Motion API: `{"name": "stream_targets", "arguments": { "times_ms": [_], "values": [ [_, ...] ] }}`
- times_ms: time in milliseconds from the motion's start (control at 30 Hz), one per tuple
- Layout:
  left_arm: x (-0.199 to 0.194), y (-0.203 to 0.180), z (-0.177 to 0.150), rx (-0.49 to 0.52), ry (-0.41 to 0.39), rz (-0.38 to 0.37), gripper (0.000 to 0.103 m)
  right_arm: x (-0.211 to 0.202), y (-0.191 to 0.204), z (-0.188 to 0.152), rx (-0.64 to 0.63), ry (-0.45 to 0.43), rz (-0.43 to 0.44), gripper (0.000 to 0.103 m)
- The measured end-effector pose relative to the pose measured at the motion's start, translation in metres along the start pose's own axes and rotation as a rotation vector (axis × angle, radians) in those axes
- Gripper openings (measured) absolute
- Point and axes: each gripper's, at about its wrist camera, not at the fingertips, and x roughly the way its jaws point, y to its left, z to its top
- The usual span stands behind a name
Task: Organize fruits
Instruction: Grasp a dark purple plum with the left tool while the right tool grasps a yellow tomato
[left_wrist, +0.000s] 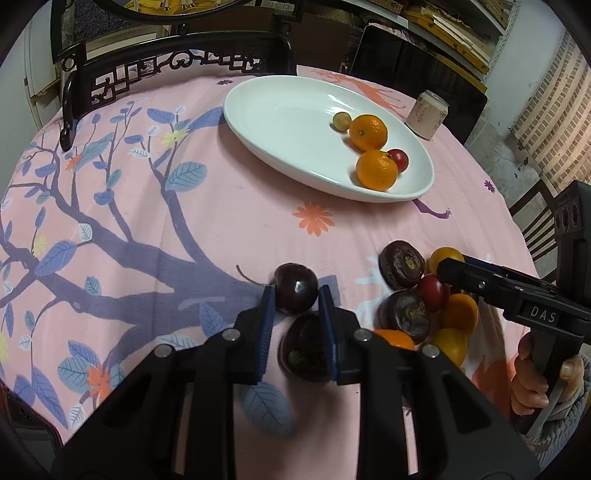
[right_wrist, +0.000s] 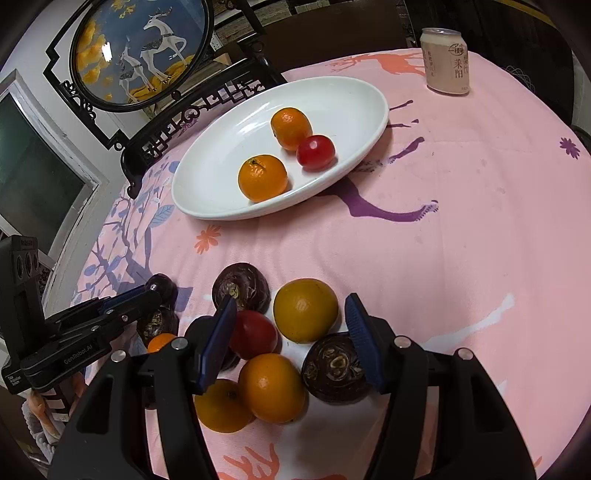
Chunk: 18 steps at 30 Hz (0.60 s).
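Note:
A white oval plate (left_wrist: 280, 122) (right_wrist: 351, 99) holds two oranges (left_wrist: 368, 132) (right_wrist: 262, 178), a red tomato (right_wrist: 316, 152) and a small yellow fruit (left_wrist: 341, 120). A heap of fruit lies on the near cloth: dark water chestnuts (left_wrist: 402, 264) (right_wrist: 334, 369), yellow-orange fruits (right_wrist: 305, 309), a red tomato (right_wrist: 255, 334). My left gripper (left_wrist: 296, 295) is open, its fingertips on either side of a dark cherry (left_wrist: 295, 288), with a dark chestnut (left_wrist: 304, 347) between its fingers. My right gripper (right_wrist: 291, 306) is open over the heap, around the tomato and a yellow fruit.
A pink flowered cloth (left_wrist: 147, 221) covers the round table. A drink can (right_wrist: 446, 61) (left_wrist: 426, 115) stands beyond the plate. A carved black chair back (left_wrist: 166, 66) and a framed deer picture (right_wrist: 140, 48) stand at the far edge.

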Motion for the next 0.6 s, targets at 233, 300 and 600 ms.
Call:
{"name": "stream_targets", "arguments": {
  "times_ms": [233, 300, 600],
  "values": [
    [0.013, 0.0, 0.006, -0.01, 0.018, 0.001, 0.029, 0.005, -0.008, 0.003, 0.045, 0.007, 0.03, 0.061],
    [0.018, -0.003, 0.007, 0.007, 0.016, 0.023, 0.029, 0.005, -0.008, 0.003, 0.047, 0.007, 0.031, 0.06],
    [0.013, -0.002, 0.005, 0.011, -0.001, 0.029, 0.028, 0.002, -0.013, 0.004, 0.074, 0.002, 0.054, 0.042]
  ]
}}
